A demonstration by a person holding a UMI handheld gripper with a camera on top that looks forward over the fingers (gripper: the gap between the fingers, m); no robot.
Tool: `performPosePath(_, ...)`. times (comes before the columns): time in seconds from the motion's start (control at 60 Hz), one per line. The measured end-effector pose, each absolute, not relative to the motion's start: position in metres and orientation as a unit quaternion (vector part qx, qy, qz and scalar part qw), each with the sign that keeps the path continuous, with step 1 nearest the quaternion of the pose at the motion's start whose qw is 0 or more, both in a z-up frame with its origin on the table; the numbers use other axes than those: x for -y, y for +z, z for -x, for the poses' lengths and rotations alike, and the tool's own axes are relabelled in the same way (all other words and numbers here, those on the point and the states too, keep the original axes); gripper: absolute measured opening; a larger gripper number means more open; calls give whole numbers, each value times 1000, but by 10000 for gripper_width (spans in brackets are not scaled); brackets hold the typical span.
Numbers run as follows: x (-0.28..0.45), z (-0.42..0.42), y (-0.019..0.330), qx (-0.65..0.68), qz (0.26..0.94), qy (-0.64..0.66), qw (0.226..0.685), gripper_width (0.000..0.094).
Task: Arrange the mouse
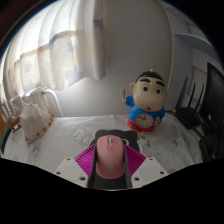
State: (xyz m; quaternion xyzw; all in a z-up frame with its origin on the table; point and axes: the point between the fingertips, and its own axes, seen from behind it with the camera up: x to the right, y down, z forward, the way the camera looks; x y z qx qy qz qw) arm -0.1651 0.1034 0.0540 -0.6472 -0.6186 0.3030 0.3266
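Note:
A pink computer mouse [110, 160] sits between my two fingers, its scroll wheel facing up and its nose pointing away. The magenta pads [87, 160] press on both of its sides. My gripper [110, 163] is shut on the mouse, holding it over a dark mouse mat [112, 134] that lies on the white patterned tablecloth [70, 135]. I cannot tell whether the mouse touches the mat.
A cartoon boy figurine [148, 103] in a red shirt stands beyond the fingers to the right. A white teapot-like jug [38, 112] stands to the left. A dark object [190, 115] stands at the far right. Curtains hang behind the table.

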Motion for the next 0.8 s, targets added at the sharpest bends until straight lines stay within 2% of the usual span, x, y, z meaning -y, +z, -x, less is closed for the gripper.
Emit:
performPosePath(0.1,-106,155,8,639,648,282,304,426)
performPosePath(0.183,-103,148,-11,644,647,282,294,441)
performPosePath(0.217,-103,145,-16,645,650,281,288,475)
performPosePath(0.25,-103,146,-16,642,652,283,288,566)
performPosePath(0.3,-102,143,-15,636,661,283,282,875)
performPosePath(0.35,-103,140,-4,626,666,290,282,826)
performPosePath(0.45,-103,113,28,618,680,286,271,855)
performPosePath(0.65,-90,-6,122,642,662,282,265,853)
performPosePath(0.8,-85,-86,161,659,647,267,276,854)
